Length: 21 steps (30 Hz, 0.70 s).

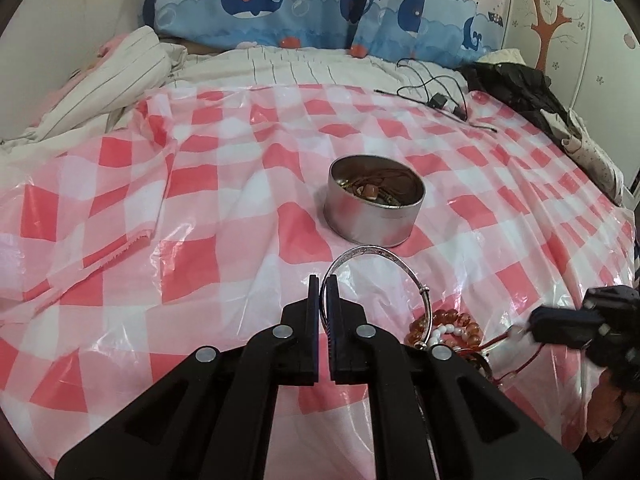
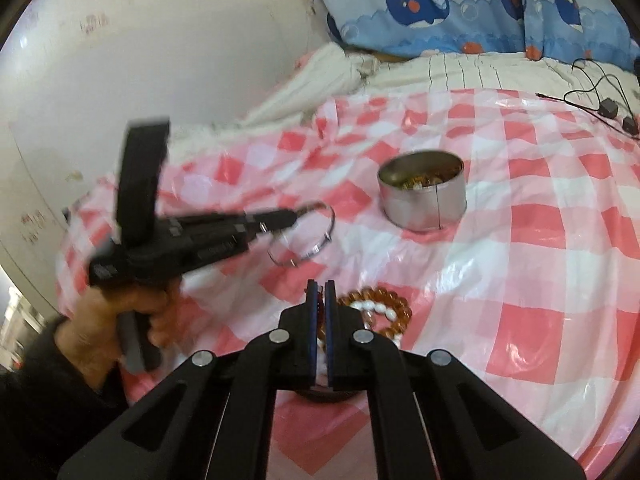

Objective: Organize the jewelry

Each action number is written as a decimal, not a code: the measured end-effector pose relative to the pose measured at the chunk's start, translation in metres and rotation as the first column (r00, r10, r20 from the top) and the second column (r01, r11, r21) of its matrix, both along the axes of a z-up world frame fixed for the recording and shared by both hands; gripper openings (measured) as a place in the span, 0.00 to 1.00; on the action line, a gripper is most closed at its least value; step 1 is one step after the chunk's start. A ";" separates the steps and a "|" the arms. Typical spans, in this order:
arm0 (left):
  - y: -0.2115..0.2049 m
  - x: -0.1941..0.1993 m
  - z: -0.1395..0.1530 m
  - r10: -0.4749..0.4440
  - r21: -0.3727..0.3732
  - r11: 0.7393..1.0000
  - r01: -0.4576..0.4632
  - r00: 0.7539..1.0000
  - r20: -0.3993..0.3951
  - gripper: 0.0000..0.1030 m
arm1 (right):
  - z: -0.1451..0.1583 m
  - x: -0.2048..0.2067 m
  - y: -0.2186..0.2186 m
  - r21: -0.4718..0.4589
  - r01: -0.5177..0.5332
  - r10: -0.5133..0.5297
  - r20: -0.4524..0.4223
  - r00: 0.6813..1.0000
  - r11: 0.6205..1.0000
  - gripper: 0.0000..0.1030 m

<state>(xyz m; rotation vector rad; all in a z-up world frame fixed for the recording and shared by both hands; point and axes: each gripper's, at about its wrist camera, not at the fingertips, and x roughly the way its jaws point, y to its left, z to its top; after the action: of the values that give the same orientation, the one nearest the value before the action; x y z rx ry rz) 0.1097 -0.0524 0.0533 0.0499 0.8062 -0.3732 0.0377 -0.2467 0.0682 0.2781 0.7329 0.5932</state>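
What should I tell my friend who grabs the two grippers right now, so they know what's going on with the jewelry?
Left gripper: shut on the silver bangle, held up above the cloth.
Right gripper: shut on a red cord piece, just what it is I cannot tell.
Round metal tin: sits open on the checked cloth, with some jewelry already inside.
Amber bead bracelet and white bead bracelet: lie on the cloth near the right gripper.
Done: a few pieces are in the tin.
Left: probably put both held pieces in the tin, then the two bead bracelets.
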 end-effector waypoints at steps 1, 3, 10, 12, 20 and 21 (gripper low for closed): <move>-0.001 -0.001 0.002 -0.001 -0.007 1.000 0.001 1.000 0.016 0.03 | 0.004 -0.001 -0.004 0.026 0.005 -0.006 0.014 1.000 1.000 0.04; -0.002 -0.003 0.006 -0.002 -0.013 1.000 0.002 0.999 0.038 0.03 | 0.013 -0.003 -0.014 0.074 0.022 -0.026 0.042 0.999 0.997 0.04; -0.007 -0.006 0.010 -0.005 -0.012 1.000 0.005 0.998 0.065 0.03 | 0.026 -0.004 -0.040 0.157 0.082 -0.094 0.070 0.993 0.984 0.04; -0.009 -0.006 0.011 -0.007 -0.011 1.000 0.008 0.998 0.067 0.03 | 0.026 -0.002 -0.040 0.159 0.087 -0.098 0.069 0.993 0.984 0.04; -0.020 -0.004 0.020 -0.018 -0.002 1.000 0.019 0.995 0.101 0.03 | 0.033 0.014 -0.048 0.156 0.114 -0.126 0.071 0.990 0.981 0.04; -0.022 -0.004 0.020 -0.020 0.004 1.000 0.020 0.994 0.105 0.03 | 0.034 0.017 -0.050 0.153 0.120 -0.132 0.072 0.989 0.981 0.04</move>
<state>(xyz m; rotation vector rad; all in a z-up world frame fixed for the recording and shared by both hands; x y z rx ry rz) 0.1053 -0.0745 0.0736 0.0799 0.7024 -0.3851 0.0550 -0.2972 0.1024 0.4329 0.5881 0.5359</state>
